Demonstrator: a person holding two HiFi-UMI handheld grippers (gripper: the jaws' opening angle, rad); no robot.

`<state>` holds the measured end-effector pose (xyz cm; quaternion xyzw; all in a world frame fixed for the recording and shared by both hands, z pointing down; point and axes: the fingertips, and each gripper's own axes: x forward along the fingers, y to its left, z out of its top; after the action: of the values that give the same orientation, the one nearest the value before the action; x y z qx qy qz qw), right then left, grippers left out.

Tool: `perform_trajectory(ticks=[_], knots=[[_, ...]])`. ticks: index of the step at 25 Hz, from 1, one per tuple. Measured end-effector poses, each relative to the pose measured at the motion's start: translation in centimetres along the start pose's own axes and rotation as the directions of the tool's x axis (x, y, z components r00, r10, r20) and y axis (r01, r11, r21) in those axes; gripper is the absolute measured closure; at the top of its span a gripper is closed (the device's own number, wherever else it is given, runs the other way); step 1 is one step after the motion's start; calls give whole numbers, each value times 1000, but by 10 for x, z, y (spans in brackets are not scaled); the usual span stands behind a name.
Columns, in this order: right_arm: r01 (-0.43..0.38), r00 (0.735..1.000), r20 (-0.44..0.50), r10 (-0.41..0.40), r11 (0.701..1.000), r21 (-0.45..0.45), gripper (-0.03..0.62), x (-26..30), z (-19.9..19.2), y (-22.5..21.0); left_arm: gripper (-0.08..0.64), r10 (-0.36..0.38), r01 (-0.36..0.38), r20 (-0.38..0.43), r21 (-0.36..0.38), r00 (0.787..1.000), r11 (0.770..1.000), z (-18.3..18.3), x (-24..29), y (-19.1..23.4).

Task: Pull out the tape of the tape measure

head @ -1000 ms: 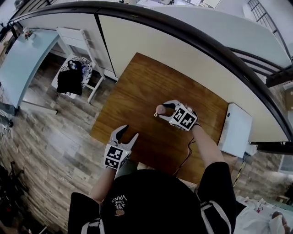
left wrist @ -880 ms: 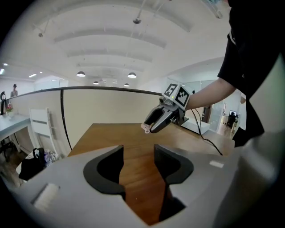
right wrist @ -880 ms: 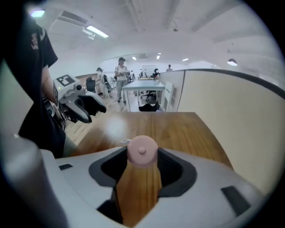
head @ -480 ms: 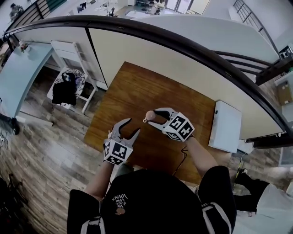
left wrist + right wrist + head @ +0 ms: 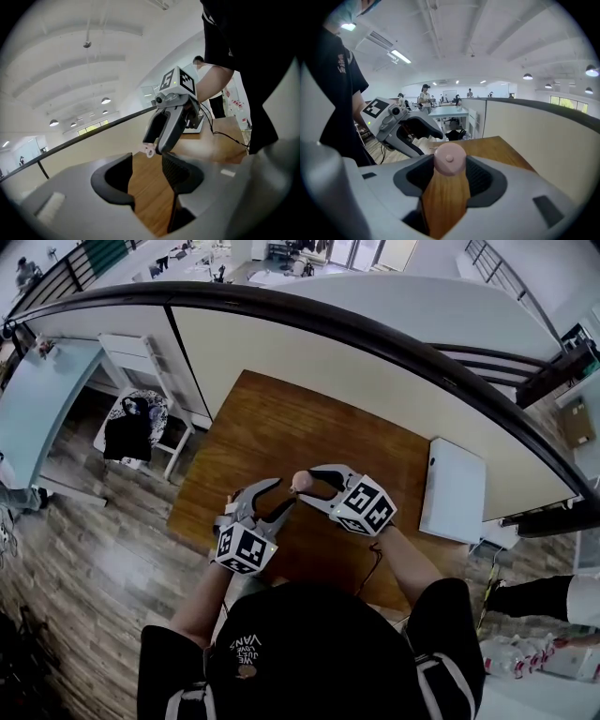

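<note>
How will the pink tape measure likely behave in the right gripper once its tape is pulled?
The tape measure looks small, so probably light. Its round, smooth case, pinched by the right gripper at two sides only, may twist or slip. The tab at its edge looks tiny, so likely hard to catch.

The left tongs (image 5: 147, 164) stand open and empty above the wooden desk (image 5: 145, 199). Just ahead are the right tongs (image 5: 157, 141), with a small pale tab (image 5: 149, 151), possibly the tape's end, at their tips.
</note>
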<state>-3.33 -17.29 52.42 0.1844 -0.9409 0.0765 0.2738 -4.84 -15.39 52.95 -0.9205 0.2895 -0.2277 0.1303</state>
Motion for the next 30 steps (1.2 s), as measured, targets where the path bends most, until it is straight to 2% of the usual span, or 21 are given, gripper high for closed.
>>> perform_trajectory(ticks=[4,8,13,20,30], knots=[[-2,1000,3,2,1000,-10,373,-3,-1,5,369,-23,23,12,24,1000,999,6,0,-7],[-14,1000,-15,13,999,-45,373,-3,-3,11,447,-43,42,8,63,999,997,7,-2,-9],[-26,1000,-18,25,998,-62,373,-2,-2,19,492,-64,64,-4,108,998,992,10,-6,-14],[-10,1000,-16,8,998,-67,373,-2,-1,19,540,-53,53,0,44,999,998,8,-11,-12],[27,999,-39,-29,999,-36,373,1,-11,0,545,-32,32,-11,6,999,999,-3,-21,-6]])
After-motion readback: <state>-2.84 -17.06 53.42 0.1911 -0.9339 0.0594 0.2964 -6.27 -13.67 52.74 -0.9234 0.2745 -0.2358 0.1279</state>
